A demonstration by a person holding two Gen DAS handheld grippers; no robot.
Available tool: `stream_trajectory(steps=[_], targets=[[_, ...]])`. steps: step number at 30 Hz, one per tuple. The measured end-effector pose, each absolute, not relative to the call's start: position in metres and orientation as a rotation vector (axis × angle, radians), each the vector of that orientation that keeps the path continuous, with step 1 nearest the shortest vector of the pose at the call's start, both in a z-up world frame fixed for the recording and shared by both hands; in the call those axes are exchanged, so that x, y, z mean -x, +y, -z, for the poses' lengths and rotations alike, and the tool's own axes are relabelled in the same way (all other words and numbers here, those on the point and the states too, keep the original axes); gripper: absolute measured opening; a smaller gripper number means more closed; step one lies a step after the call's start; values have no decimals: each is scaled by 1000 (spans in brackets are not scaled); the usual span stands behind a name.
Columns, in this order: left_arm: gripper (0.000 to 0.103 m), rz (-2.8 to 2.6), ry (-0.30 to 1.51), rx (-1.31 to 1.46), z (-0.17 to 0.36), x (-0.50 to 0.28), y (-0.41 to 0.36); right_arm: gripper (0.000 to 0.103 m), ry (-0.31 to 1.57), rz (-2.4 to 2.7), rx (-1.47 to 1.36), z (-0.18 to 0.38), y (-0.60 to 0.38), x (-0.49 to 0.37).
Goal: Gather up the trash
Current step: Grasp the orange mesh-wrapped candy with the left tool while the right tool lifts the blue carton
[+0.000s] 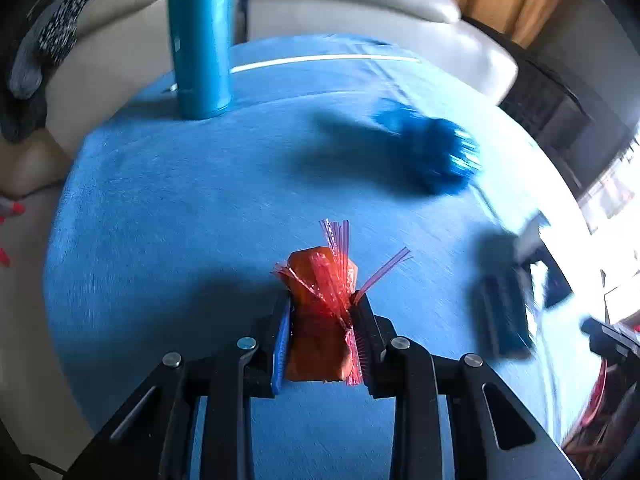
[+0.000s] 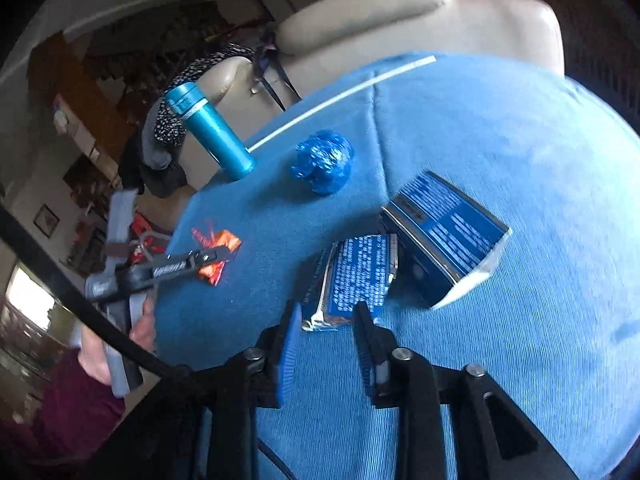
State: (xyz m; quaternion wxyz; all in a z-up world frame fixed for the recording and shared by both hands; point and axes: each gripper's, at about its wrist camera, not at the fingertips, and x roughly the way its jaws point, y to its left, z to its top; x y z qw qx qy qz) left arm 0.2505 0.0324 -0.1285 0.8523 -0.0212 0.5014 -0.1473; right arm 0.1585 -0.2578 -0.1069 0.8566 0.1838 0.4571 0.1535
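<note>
My left gripper [image 1: 322, 304] is shut on an orange-red candy wrapper [image 1: 320, 312] with a frilled twist, held just above the blue cloth [image 1: 200, 200]; the wrapper also shows in the right wrist view [image 2: 216, 254], with the left gripper [image 2: 224, 254] around it. A crumpled blue foil wrapper [image 1: 436, 152] [image 2: 324, 160] lies further back on the cloth. My right gripper [image 2: 328, 316] is open, its fingertips on either side of the near end of a flattened blue packet [image 2: 356, 276]. A blue carton [image 2: 444, 232] lies on its side just behind the packet.
A tall teal bottle [image 1: 200, 40] [image 2: 212, 136] stands at the cloth's far left edge. A white strip [image 2: 344, 96] runs along the back of the cloth. A beige sofa [image 2: 400, 16] with dark clothing [image 2: 164, 152] draped on it stands behind the table.
</note>
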Motion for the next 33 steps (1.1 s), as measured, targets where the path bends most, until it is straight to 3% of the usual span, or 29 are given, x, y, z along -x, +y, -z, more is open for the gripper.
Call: stream_trajectory(steps=[1,2,7,11,19,29,33], targets=[[31,323,1049,35,126,-242,29,77,987,-331,-406,107,-262,-161],[31,341,1041,26,122,-230,26,83,999,-333,-414,109,-264,-163],[31,422,1048,35,114,-184,16,83,972,-387,-486,110,-270,-178],[31,443,1072,39,114,-158,17,83,981,-505,-333,94,-245,-220],[31,394,1077,53,113,-148,36,83,1192,-571,-146,129,-213,-290],[31,356,1070,58,111,-157,37,83,1256,-649,67,142,-191,-220],[31,359,1052,53,103,-152,35,83,1163,-600,108,131,-182,-199]])
